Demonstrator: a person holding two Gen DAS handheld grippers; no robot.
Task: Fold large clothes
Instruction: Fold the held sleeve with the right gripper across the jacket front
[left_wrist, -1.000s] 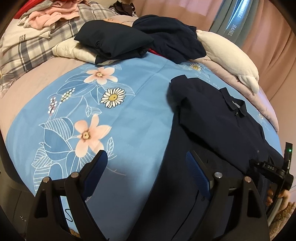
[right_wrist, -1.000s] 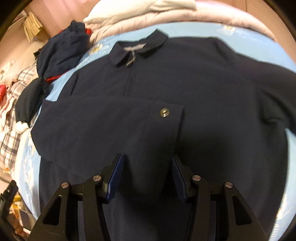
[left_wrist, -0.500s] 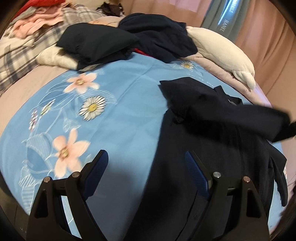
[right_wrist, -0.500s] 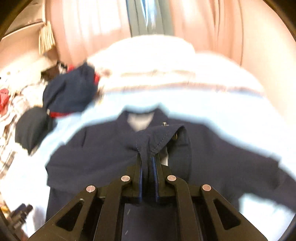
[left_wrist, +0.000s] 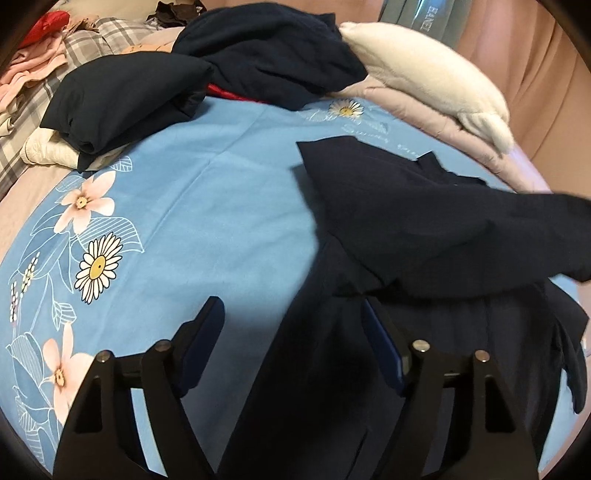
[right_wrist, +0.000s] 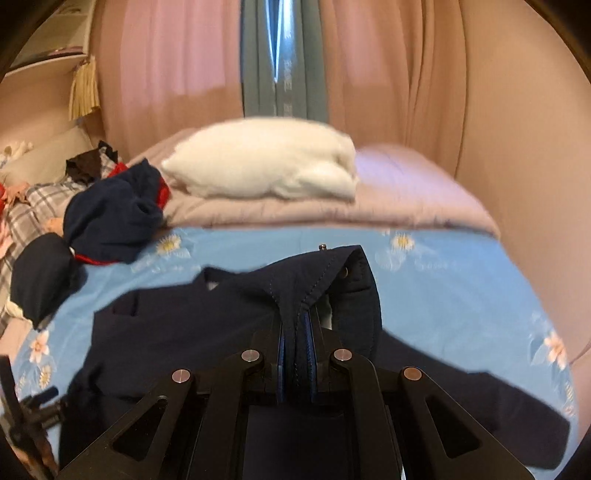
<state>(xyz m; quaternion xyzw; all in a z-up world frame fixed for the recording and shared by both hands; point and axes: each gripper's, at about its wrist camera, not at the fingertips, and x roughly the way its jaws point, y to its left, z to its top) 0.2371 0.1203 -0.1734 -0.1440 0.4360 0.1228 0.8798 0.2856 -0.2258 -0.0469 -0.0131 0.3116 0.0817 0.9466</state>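
Note:
A dark navy button shirt (left_wrist: 399, 236) lies on the blue flowered bedsheet (left_wrist: 207, 206). My right gripper (right_wrist: 295, 332) is shut on the cuff of its sleeve (right_wrist: 325, 273) and holds it lifted above the shirt body (right_wrist: 177, 332). In the left wrist view the raised sleeve (left_wrist: 517, 236) stretches across to the right. My left gripper (left_wrist: 291, 325) is open and empty, low over the shirt's lower left edge.
Folded and crumpled dark clothes (left_wrist: 177, 74) lie at the far side of the sheet, with a white pillow (left_wrist: 424, 70) and a pink quilt (right_wrist: 369, 199) behind. Plaid and pink laundry (left_wrist: 44, 62) is piled at the far left. Pink curtains (right_wrist: 388, 74) hang beyond.
My right gripper shut on the sleeve cuff and lifted it up off the shirt. My left gripper drifted slightly towards the shirt and stayed open.

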